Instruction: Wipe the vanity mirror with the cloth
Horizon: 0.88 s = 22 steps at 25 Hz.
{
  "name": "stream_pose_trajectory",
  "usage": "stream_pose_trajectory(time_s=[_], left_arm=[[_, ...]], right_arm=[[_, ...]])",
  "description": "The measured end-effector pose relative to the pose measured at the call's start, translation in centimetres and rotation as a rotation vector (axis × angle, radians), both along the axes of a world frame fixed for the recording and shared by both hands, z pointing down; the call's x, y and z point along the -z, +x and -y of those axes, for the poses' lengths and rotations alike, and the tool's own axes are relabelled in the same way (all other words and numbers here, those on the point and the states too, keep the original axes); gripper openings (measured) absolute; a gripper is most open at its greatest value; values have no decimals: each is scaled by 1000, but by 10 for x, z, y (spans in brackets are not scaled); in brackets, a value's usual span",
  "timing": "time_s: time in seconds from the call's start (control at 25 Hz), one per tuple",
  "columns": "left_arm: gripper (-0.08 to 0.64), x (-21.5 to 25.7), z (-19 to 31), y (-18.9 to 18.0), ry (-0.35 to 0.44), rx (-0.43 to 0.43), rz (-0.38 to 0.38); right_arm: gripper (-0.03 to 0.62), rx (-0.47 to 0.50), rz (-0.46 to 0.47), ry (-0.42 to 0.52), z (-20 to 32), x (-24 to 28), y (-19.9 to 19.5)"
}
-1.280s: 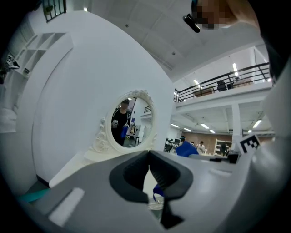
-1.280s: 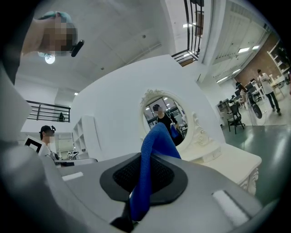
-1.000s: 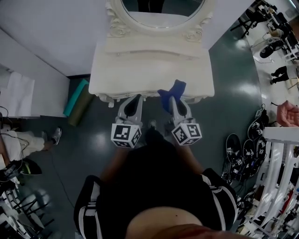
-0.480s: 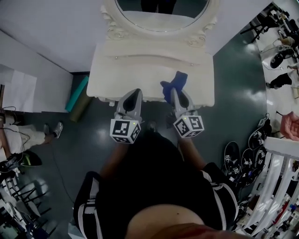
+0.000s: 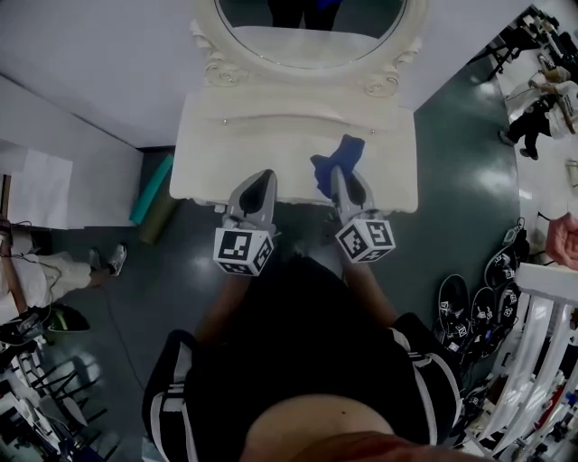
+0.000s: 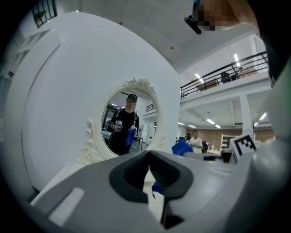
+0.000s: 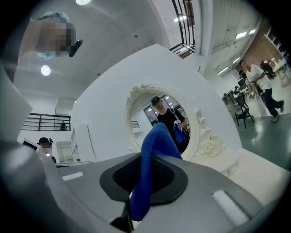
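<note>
An oval vanity mirror (image 5: 312, 27) in a carved white frame stands at the back of a white dressing table (image 5: 235, 149). My right gripper (image 5: 344, 174) is shut on a blue cloth (image 5: 336, 161), which hangs over the table's front edge. In the right gripper view the cloth (image 7: 152, 154) rises between the jaws, with the mirror (image 7: 166, 123) ahead. My left gripper (image 5: 258, 185) sits beside it at the table's front, shut with nothing held. The left gripper view shows the mirror (image 6: 127, 125) ahead and to the left, reflecting the person.
A teal roll (image 5: 149, 189) leans by the table's left side on the dark floor. White racks and dark shoes (image 5: 492, 298) crowd the right. A person's legs (image 5: 54, 271) show at the left, other people (image 5: 533, 113) stand far right.
The view has drifted slightly toward the table and mirror. Both grippers hold nearly the same places at the front edge, the cloth still in the right one.
</note>
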State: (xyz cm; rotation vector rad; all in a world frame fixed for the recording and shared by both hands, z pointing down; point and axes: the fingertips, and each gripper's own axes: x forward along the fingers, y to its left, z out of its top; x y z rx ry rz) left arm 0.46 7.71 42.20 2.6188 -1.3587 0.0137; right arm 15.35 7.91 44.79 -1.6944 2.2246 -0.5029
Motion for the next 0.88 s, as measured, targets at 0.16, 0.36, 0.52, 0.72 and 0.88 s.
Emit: stream_pose_trajectory(time_s=[0.16,0.36,0.52,0.72,0.88], left_arm=[[8,0,30,3,14,-36,-23],[8,8,79,-2,29,-94,-43],[8,12,117,-5,40,-161,-48],[8,15,161,-9,44,-199,-58],[8,14,166,0,31,-217,-51]], right_arm=[[34,-31,-15,0,21,-4,0],[34,-95,-10,-10,59,-6,-5],[34,-151,-15,-20,95,-7,-10],[34,-195,1,-21,133,-7,-14],[34,-215,36,-32,146,-10,-8]])
